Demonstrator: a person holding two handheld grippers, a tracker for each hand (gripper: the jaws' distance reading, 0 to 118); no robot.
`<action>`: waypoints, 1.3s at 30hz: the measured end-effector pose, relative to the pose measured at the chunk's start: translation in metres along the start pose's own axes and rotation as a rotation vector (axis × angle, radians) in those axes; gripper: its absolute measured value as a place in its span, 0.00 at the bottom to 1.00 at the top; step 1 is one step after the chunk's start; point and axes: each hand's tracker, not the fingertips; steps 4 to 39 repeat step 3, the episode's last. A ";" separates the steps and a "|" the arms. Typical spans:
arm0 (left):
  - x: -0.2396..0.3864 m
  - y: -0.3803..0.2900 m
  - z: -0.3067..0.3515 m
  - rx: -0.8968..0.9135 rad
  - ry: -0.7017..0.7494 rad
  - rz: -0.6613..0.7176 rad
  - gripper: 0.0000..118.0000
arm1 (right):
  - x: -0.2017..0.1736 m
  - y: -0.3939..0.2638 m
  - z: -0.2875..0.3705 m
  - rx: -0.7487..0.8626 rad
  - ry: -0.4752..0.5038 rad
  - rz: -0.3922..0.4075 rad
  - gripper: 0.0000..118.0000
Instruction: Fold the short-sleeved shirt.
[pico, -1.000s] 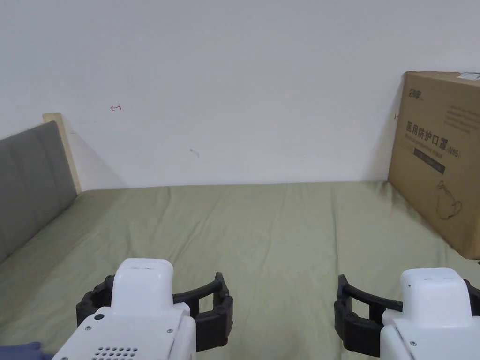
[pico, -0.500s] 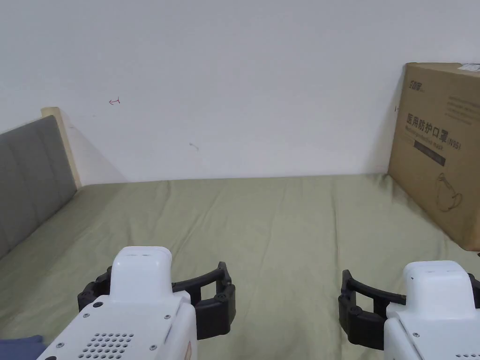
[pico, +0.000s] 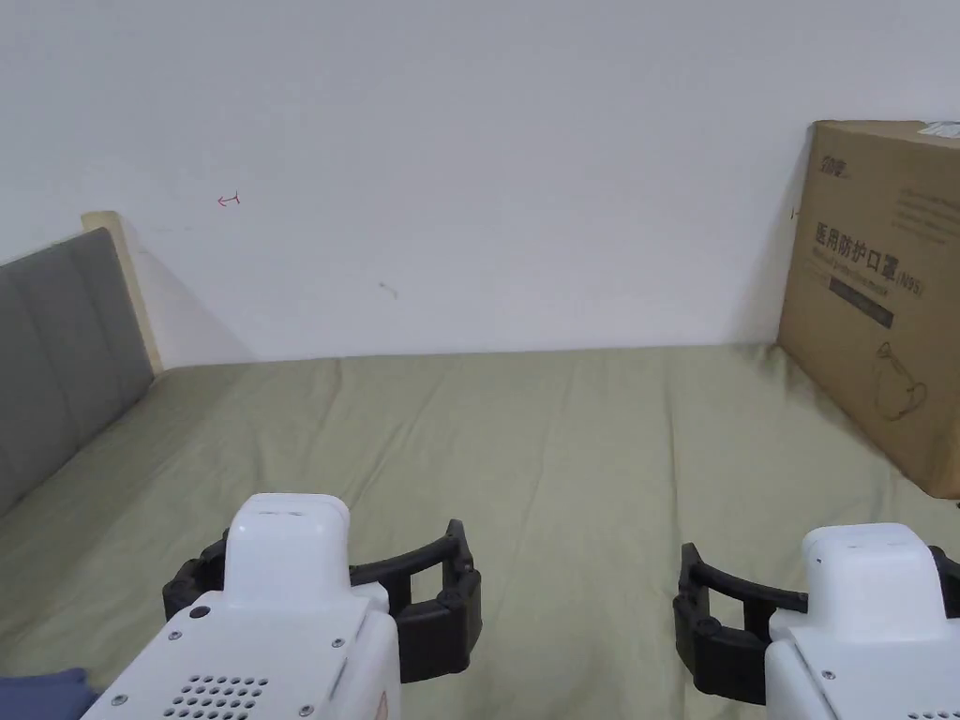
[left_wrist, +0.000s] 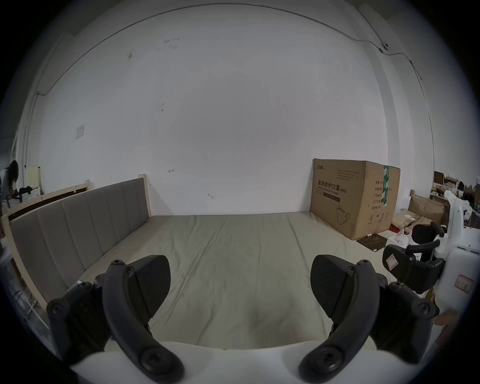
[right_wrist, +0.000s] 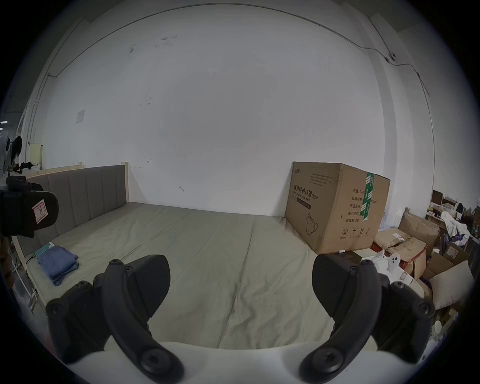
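2 grippers (left_wrist: 240, 283) (right_wrist: 241, 283) level, jaws wide

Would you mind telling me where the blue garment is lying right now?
In the right gripper view the folded blue garment lies at the left near corner of the bed, beside the grey headboard; its edge also shows bottom left in the head view.

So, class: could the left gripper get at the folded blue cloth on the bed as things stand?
Probably yes: the left gripper is open, and nothing lies between it and the folded blue cloth on the bed, off to its left.
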 end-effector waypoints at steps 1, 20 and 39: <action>0.000 0.000 0.000 0.005 0.003 0.001 0.94 | 0.000 0.000 0.000 0.000 -0.002 -0.002 0.94; 0.000 -0.001 0.001 0.006 0.015 -0.006 0.95 | 0.001 0.001 0.000 -0.002 -0.004 -0.011 0.94; 0.000 -0.001 0.001 0.006 0.015 -0.006 0.95 | 0.001 0.001 0.000 -0.002 -0.004 -0.011 0.94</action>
